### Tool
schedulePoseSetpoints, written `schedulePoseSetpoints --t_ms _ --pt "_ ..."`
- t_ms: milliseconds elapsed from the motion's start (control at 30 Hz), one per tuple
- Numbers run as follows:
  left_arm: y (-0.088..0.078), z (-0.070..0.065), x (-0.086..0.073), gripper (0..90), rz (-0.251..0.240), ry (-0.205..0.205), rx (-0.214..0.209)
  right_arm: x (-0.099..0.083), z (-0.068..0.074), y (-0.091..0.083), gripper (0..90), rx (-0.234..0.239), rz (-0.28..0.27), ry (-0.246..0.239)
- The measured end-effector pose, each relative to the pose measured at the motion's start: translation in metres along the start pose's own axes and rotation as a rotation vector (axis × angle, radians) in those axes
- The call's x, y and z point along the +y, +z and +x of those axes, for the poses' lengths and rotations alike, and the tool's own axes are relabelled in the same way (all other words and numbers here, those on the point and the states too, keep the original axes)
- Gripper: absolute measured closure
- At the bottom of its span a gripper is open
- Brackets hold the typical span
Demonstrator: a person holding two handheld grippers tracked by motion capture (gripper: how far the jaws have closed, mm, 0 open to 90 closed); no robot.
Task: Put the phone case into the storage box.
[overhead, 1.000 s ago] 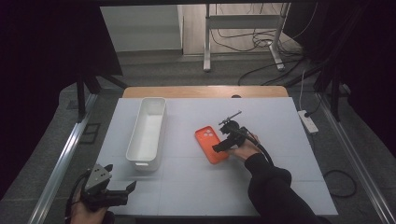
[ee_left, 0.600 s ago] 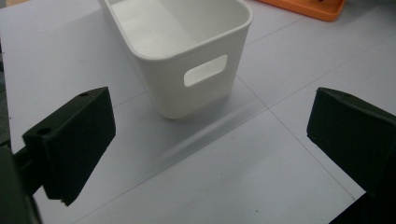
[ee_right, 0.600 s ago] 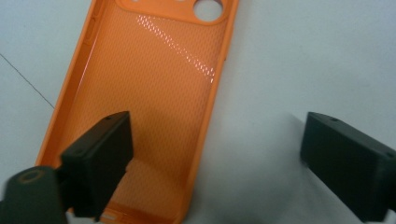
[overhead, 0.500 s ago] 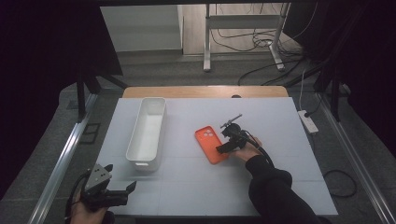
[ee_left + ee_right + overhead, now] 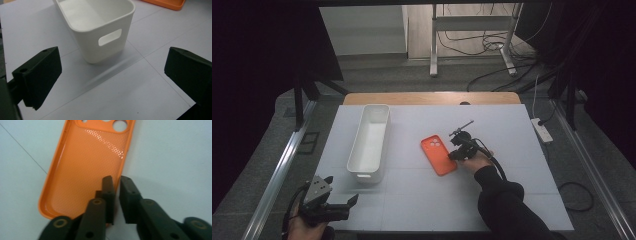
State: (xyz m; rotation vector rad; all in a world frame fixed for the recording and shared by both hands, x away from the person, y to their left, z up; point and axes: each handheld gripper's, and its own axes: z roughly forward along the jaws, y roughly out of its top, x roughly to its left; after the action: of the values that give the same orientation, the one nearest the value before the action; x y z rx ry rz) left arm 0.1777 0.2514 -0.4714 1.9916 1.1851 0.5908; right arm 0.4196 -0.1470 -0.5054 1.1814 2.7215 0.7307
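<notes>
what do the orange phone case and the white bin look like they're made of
The orange phone case looks like soft silicone or flexible plastic: its inside has a fine dotted texture and a glossy glare. The white bin looks like rigid moulded plastic, smooth and matte, with rounded corners and a cut-out handle.

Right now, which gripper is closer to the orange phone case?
Right. The right gripper is shut on the case's edge, while the left gripper waits open at the table's near corner, past the white bin.

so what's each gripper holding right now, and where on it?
Right gripper has just closed on the orange phone case, pinching its side rim near one end. Left gripper is open, holding nothing.
</notes>
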Motion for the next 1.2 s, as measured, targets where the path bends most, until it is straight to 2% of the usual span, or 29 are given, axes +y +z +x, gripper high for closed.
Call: schedulePoseSetpoints --t_ms 67,200,400,667,867,1000,1200 --pt "0.0 0.0 0.0 2.0 0.001 0.0 0.0 0.001 0.001 0.0 86.0 -0.005 0.007 0.009" --pt "0.0 0.0 0.0 2.0 0.0 0.0 0.001 0.002 0.005 -0.001 89.2 -0.043 0.02 0.02" --pt "0.0 0.0 0.0 2.0 -0.002 -0.003 0.002 0.001 0.005 -0.002 89.5 -0.056 0.01 0.027" --pt "-0.001 0.001 0.0 2.2 -0.007 -0.012 0.005 0.0 0.007 -0.006 89.7 -0.036 -0.023 0.015" --pt "0.0 0.004 0.001 3.7 -0.001 -0.026 -0.02 0.0 0.012 -0.015 89.7 -0.032 -0.069 -0.007" --pt "0.0 0.004 0.001 3.3 0.0 -0.03 -0.021 -0.003 0.012 -0.023 89.7 -0.032 -0.096 -0.017" --pt "0.001 0.002 0.004 3.3 0.0 -0.019 -0.039 -0.007 0.013 -0.035 89.6 -0.03 -0.136 -0.022"
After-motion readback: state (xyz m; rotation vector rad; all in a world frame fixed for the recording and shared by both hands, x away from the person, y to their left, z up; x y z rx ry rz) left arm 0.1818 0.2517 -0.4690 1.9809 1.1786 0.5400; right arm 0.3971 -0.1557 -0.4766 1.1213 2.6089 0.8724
